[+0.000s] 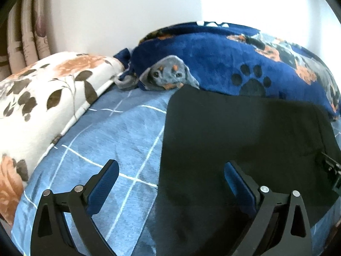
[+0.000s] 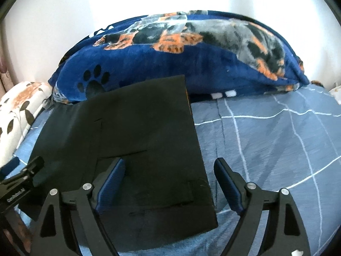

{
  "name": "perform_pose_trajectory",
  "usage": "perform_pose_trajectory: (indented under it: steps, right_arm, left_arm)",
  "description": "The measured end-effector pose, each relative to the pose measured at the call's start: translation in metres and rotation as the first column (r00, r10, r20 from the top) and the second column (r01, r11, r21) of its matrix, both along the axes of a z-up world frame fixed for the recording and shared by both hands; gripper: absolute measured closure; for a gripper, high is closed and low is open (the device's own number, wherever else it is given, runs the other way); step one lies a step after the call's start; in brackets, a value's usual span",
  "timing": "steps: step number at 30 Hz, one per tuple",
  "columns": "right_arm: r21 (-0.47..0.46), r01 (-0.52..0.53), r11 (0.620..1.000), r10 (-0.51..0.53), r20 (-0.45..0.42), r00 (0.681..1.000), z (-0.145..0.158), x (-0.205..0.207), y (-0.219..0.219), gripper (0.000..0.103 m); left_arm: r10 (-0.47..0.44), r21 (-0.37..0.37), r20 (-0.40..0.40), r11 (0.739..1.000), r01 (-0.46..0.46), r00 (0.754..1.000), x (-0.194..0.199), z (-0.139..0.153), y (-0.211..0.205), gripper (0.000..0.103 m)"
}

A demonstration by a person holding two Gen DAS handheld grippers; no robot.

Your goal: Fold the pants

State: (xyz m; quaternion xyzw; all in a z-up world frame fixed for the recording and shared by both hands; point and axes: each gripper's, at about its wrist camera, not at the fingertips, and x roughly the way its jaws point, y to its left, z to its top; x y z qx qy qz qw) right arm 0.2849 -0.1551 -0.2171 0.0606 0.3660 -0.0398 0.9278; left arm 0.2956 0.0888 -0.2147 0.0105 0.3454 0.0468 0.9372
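Note:
Black pants (image 1: 245,140) lie flat and folded on the blue checked bedsheet (image 1: 110,132). In the right wrist view the pants (image 2: 145,140) show as a neat dark rectangle with a pocket seam. My left gripper (image 1: 170,170) is open and empty, straddling the pants' left edge just above the bed. My right gripper (image 2: 169,166) is open and empty, straddling the pants' right edge. The right gripper's tip shows at the right edge of the left wrist view (image 1: 331,168), and the left gripper shows at the left of the right wrist view (image 2: 21,177).
A navy fleece blanket with dog and paw prints (image 1: 245,64) is bunched along the wall behind the pants, also in the right wrist view (image 2: 181,57). A white floral pillow (image 1: 42,100) lies at the left. Curtains (image 1: 27,32) hang at the far left.

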Motion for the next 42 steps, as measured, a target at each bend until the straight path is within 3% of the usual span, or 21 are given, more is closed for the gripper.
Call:
perform_pose_trajectory:
  steps: [4,6,12,16,23,29,32,35,42]
  right_arm:
    - [-0.037,-0.015,0.999,0.015,-0.003,1.000,0.001,0.001,0.006,0.017]
    - [-0.047,-0.019,0.999,0.018,-0.018,1.000,-0.001,0.004,0.009,0.017]
    - [-0.123,-0.002,0.992,0.000,-0.020,1.000,0.003,-0.002,0.014,0.016]
    - [-0.058,-0.005,0.998,0.007,0.029,1.000,0.022,-0.040,0.006,0.016]
    - [0.037,-0.019,0.999,0.015,0.099,0.995,0.054,-0.125,-0.012,0.014]
    - [0.087,-0.034,0.996,0.019,0.176,0.984,0.088,-0.187,-0.024,0.012]
    - [0.068,-0.048,0.997,0.032,0.221,0.975,0.107,-0.206,-0.024,0.011]
    - [0.047,-0.066,0.997,0.051,0.273,0.961,0.125,-0.226,-0.023,0.009]
    - [0.034,-0.088,0.996,0.072,0.323,0.944,0.145,-0.254,-0.018,0.007]
  left_arm:
    - [0.028,0.017,0.027,0.999,-0.029,0.999,-0.005,0.004,0.003,0.003]
    - [0.058,0.068,0.038,0.996,-0.061,0.998,-0.011,0.008,0.000,0.003]
    - [0.036,0.091,0.066,0.995,-0.042,0.997,-0.048,0.029,0.001,0.003]
    - [0.028,0.040,0.119,0.999,-0.033,0.992,-0.080,0.059,0.008,0.001]
    - [0.027,0.022,0.228,0.999,-0.033,0.973,-0.140,0.118,0.004,0.000]
    - [0.006,0.073,0.331,0.997,-0.032,0.944,-0.195,0.170,-0.008,0.000]
    - [0.024,0.075,0.412,0.995,-0.060,0.911,-0.225,0.193,-0.013,0.000]
    - [-0.057,0.053,0.415,0.998,0.038,0.908,-0.244,0.212,-0.016,0.000]
    - [-0.112,0.012,0.399,0.993,0.116,0.910,-0.267,0.232,-0.021,0.000]
